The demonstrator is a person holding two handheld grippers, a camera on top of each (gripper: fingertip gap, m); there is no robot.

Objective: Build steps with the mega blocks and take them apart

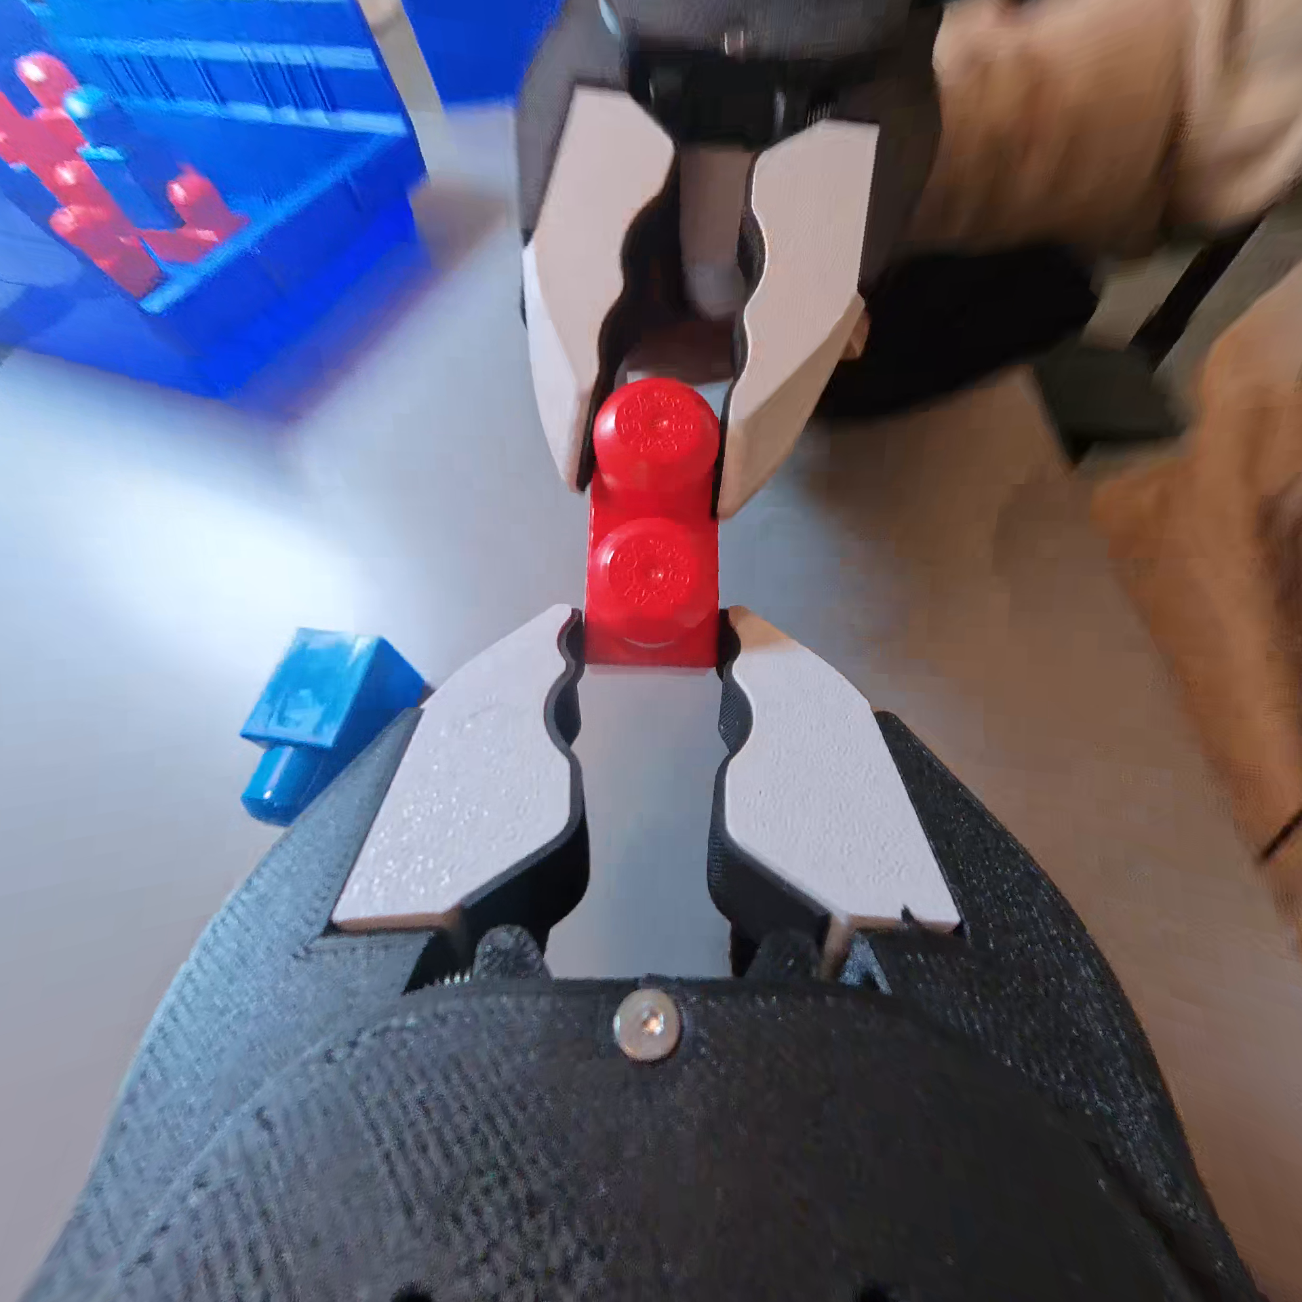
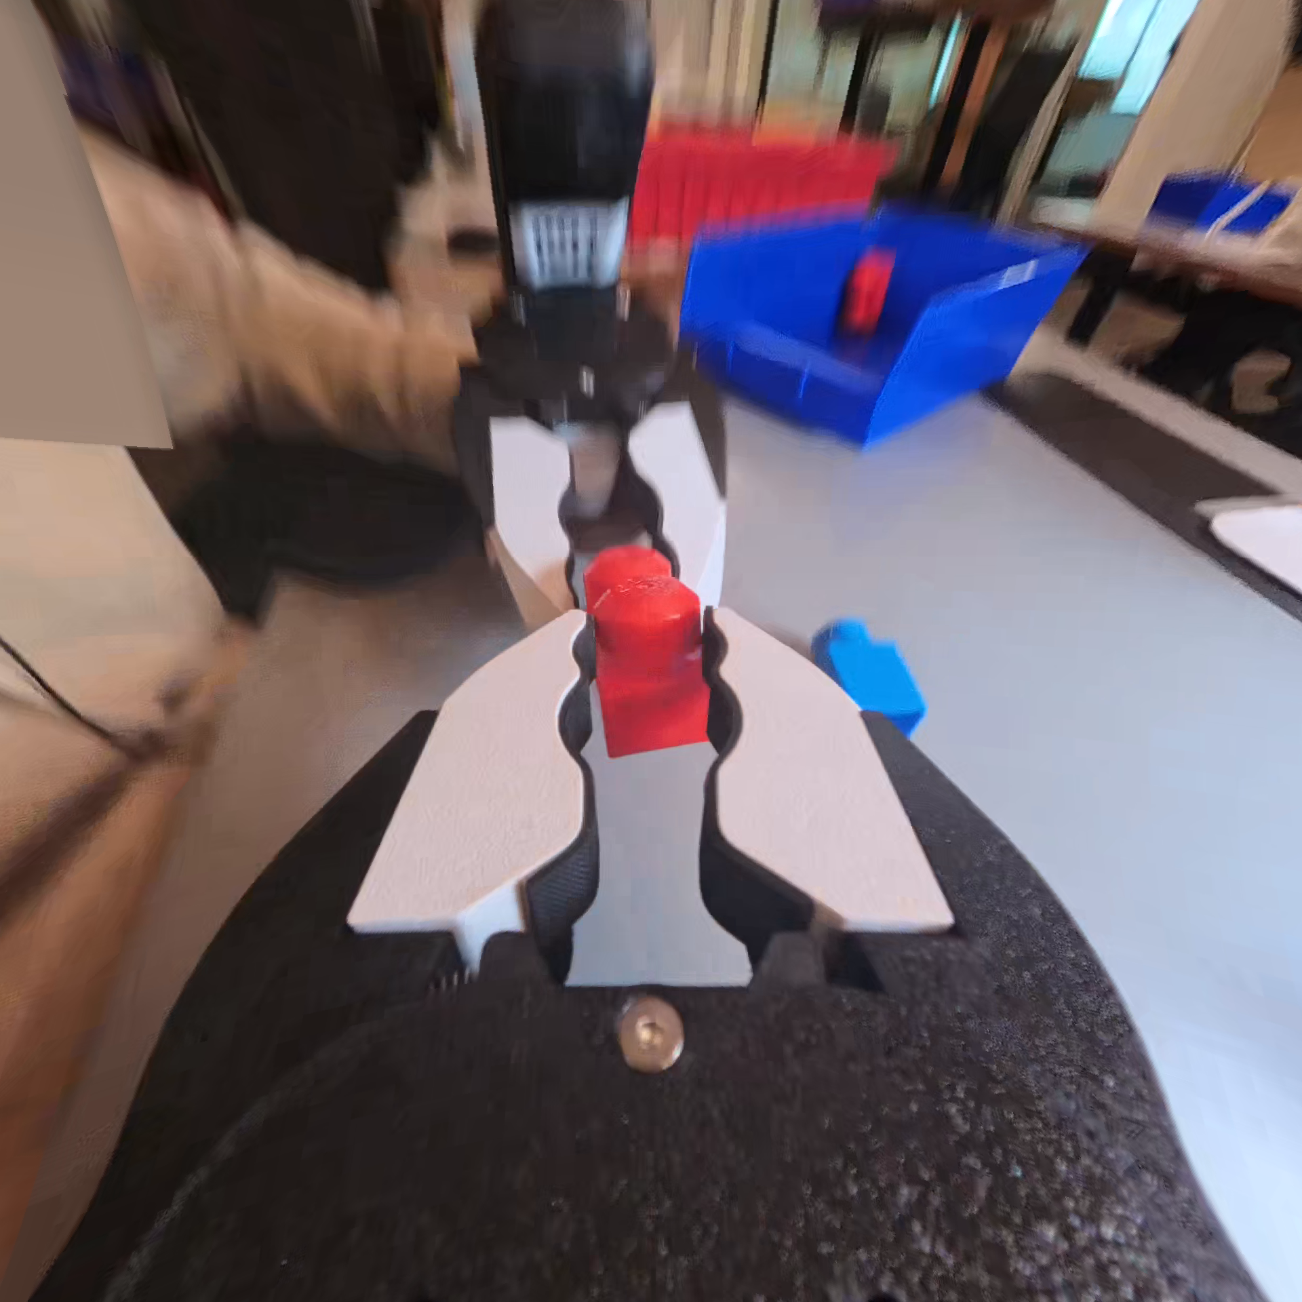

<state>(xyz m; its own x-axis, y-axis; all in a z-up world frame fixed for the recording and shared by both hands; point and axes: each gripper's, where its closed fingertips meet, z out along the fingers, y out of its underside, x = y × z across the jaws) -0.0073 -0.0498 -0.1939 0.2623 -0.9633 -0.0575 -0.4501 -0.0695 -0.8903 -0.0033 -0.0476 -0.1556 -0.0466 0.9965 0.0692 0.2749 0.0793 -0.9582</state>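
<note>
Gripping one red block (image 1: 652, 563) from opposite ends, left tongs (image 1: 652, 637) & right tongs (image 2: 645, 652); bin (image 2: 937, 366) contents blurred.

The left gripper (image 1: 652, 637) is seen pointing forward, its pale fingers narrowed onto the near end of the red block (image 1: 652, 556), which is pinched between the tips. The right gripper (image 1: 652, 486) is met head-on from the far side of that block, and its tips are pressed against the sides of the far end. A beige sleeve (image 1: 1099, 127) is seen behind the right gripper.
</note>
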